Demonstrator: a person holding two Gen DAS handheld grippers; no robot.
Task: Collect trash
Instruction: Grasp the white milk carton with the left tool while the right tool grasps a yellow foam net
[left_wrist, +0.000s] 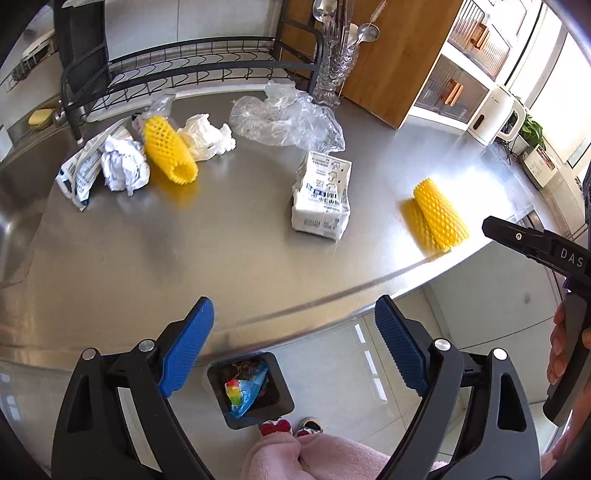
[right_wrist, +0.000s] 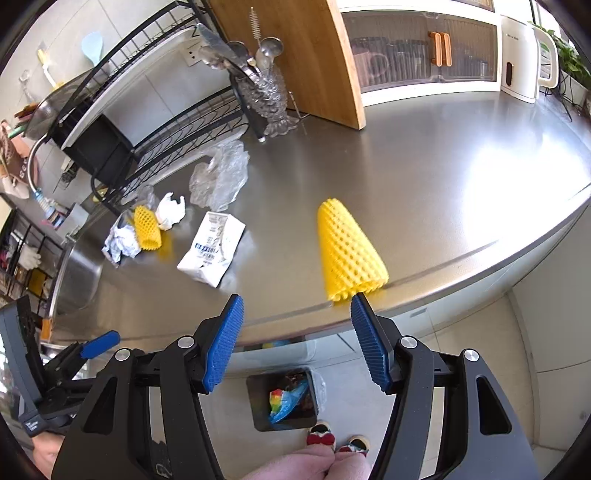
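Trash lies on the steel counter (left_wrist: 184, 258): a yellow foam net (left_wrist: 436, 221) (right_wrist: 351, 251) at the front edge, a white carton (left_wrist: 321, 195) (right_wrist: 212, 249), a clear plastic bag (left_wrist: 284, 118) (right_wrist: 219, 177), a second yellow net (left_wrist: 170, 151) (right_wrist: 147, 223), white tissue (left_wrist: 207, 136), crumpled paper (left_wrist: 122, 166) and a flat wrapper (left_wrist: 83, 170). On the floor below, a dark bin (left_wrist: 251, 391) (right_wrist: 284, 398) holds colourful wrappers. My left gripper (left_wrist: 295, 302) hangs open and empty above the counter's front edge. The right gripper (right_wrist: 297, 297) is open and empty, just short of the near yellow net.
A black dish rack (left_wrist: 192, 62), a glass utensil holder (left_wrist: 336, 62) and a wooden cutting board (left_wrist: 388, 55) stand at the back. The sink (left_wrist: 18, 206) lies to the left and a white kettle (left_wrist: 495, 114) at the far right. The person's slippers (left_wrist: 291, 426) stand beside the bin.
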